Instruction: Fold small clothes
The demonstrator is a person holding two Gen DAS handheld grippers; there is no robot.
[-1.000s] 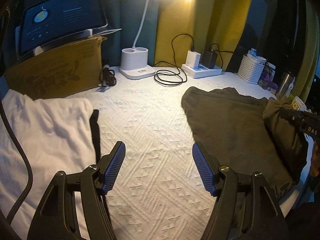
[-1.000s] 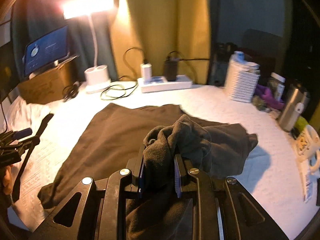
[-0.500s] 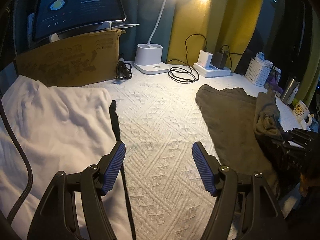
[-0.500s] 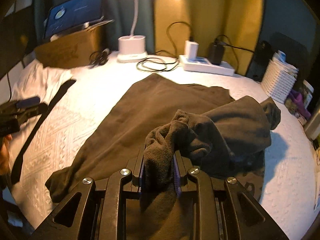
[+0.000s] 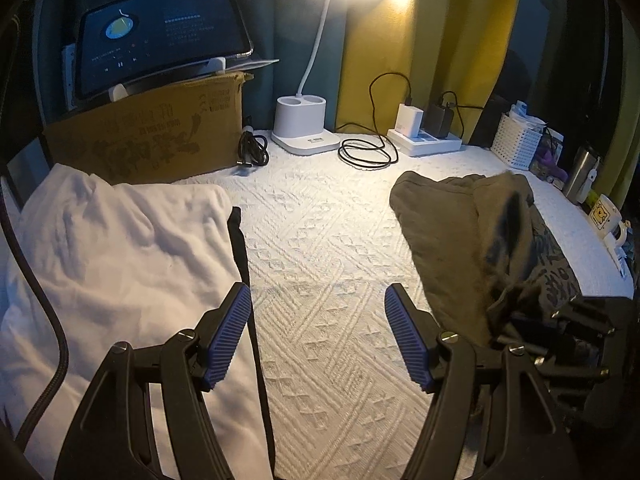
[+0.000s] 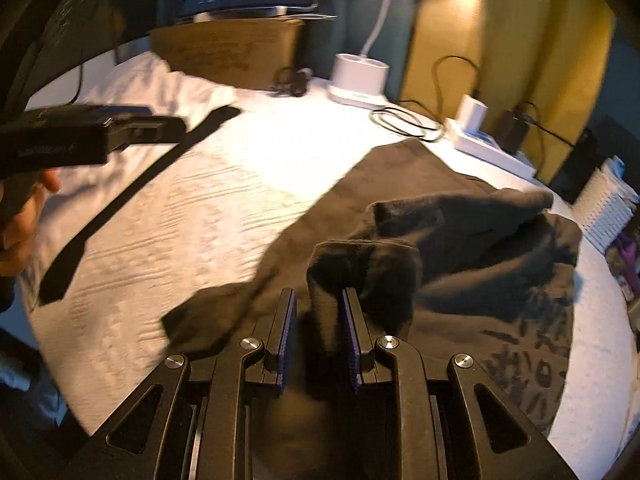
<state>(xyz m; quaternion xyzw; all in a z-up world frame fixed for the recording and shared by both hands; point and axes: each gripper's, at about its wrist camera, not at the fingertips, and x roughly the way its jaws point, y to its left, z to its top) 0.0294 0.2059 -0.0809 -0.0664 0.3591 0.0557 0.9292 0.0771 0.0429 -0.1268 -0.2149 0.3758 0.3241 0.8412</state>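
Crowding garment [image 5: 472, 232]: white cloth [image 5: 120, 248], cables [image 5: 366, 154]

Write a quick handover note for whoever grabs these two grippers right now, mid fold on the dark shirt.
Right gripper: shut on a bunched edge of the dark shirt, carrying it over the rest of the shirt.
Left gripper: open, empty, over the white bedspread.
White garment: lies at the left, crumpled.
Done: first fold of the dark shirt started.
Left: lay that fold down, finish the shirt, then probably fold the white garment.
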